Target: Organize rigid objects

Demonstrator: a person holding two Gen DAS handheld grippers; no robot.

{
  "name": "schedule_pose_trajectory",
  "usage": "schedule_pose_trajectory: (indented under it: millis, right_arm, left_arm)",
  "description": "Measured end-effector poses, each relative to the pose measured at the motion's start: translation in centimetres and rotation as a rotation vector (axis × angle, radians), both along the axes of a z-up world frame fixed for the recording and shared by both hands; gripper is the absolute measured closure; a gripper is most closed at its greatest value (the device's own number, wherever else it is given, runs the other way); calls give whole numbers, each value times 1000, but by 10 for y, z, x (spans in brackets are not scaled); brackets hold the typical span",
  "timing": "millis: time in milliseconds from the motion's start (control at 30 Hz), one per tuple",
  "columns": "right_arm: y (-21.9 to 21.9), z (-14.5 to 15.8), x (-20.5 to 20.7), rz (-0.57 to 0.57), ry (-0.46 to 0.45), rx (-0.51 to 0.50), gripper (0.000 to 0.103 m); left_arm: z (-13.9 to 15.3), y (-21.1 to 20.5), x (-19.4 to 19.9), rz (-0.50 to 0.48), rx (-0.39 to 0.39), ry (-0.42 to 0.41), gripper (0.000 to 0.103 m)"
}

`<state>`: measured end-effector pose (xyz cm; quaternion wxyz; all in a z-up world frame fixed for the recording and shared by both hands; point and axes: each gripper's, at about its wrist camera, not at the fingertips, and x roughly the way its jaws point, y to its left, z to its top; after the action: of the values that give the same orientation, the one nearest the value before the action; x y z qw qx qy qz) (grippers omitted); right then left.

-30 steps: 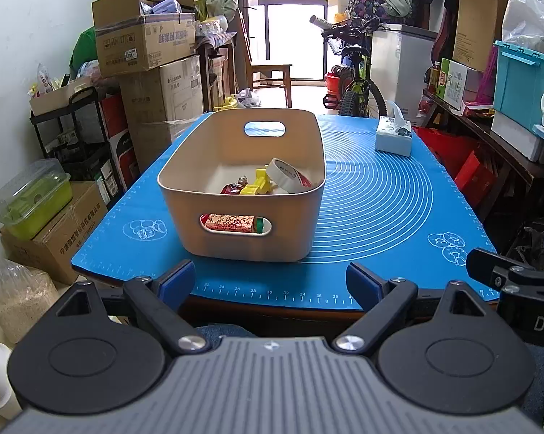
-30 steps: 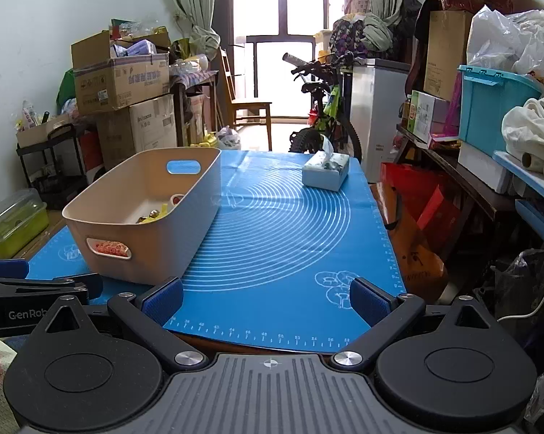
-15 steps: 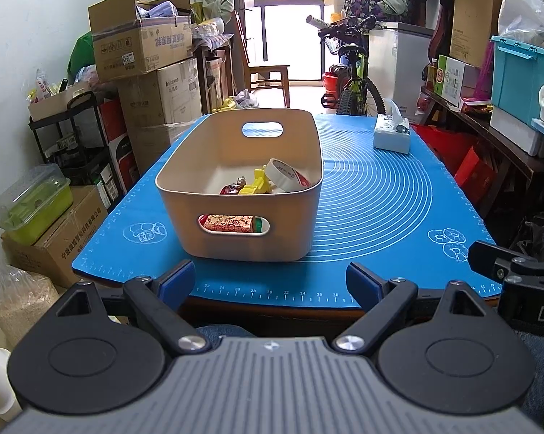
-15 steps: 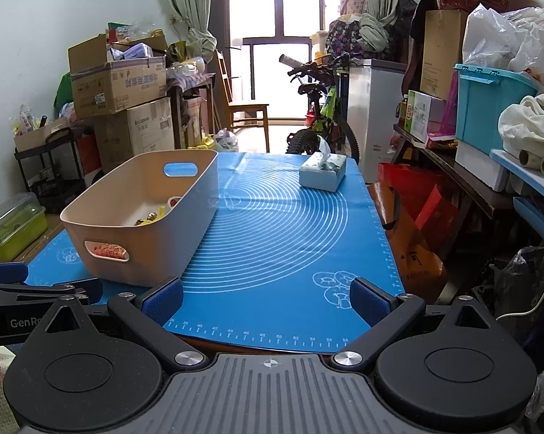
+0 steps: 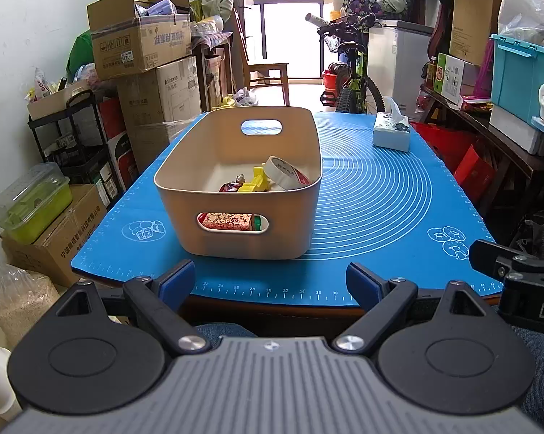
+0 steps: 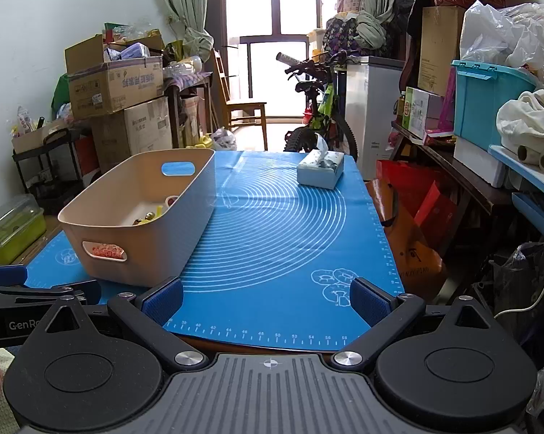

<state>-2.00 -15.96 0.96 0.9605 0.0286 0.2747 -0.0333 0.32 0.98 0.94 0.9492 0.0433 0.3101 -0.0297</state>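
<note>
A beige plastic bin (image 5: pixel 235 213) with rounded corners stands near the left front edge of the blue mat (image 5: pixel 373 195). The mat's right half is bare up to a tissue box (image 6: pixel 320 170). Only the left view shows the tape roll (image 5: pixel 284 173) and yellow toy (image 5: pixel 255 182) inside (lying together). The left gripper (image 5: pixel 270 280) and right gripper (image 6: pixel 266 302) are both spread wide and empty.
</note>
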Motion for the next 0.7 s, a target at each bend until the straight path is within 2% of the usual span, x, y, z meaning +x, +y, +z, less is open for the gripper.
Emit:
schedule_pose_trajectory:
  millis: [700]
  right_arm:
    - [1, -1, 1, -2, 5, -1, 5]
  left_arm:
    - [-2, -2, 0, 0, 2, 5, 13]
